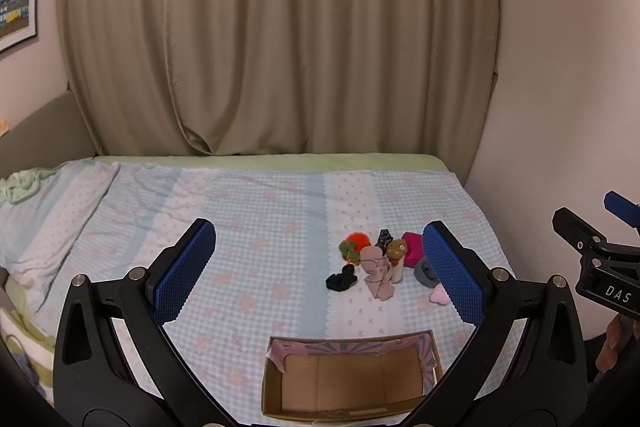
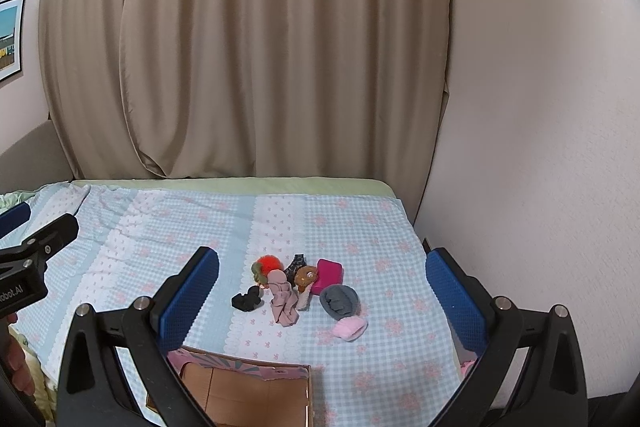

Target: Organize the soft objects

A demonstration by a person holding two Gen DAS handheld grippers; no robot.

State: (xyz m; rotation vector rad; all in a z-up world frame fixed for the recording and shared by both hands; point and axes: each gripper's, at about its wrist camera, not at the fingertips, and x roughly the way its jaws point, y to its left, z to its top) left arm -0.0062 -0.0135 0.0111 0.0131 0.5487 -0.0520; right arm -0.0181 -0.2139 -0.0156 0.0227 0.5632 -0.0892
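Observation:
A small heap of soft things lies on the checked bedspread (image 1: 248,211): an orange and green plush (image 1: 351,247), a black scrunchie (image 1: 341,277), a beige-pink sock (image 1: 378,273), a brown doll (image 1: 397,251), a magenta pouch (image 1: 414,247), a grey sock (image 2: 340,301) and a pink sock (image 2: 351,327). An open cardboard box (image 1: 348,375) sits empty in front of the heap; it also shows in the right wrist view (image 2: 248,391). My left gripper (image 1: 320,267) is open and empty above the bed. My right gripper (image 2: 322,299) is open and empty, above the heap.
Beige curtains (image 1: 280,47) hang behind the bed. A white wall (image 2: 540,147) runs along the bed's right side. A framed picture (image 1: 16,1) hangs at the left. Crumpled green bedding (image 1: 20,185) lies at the far left.

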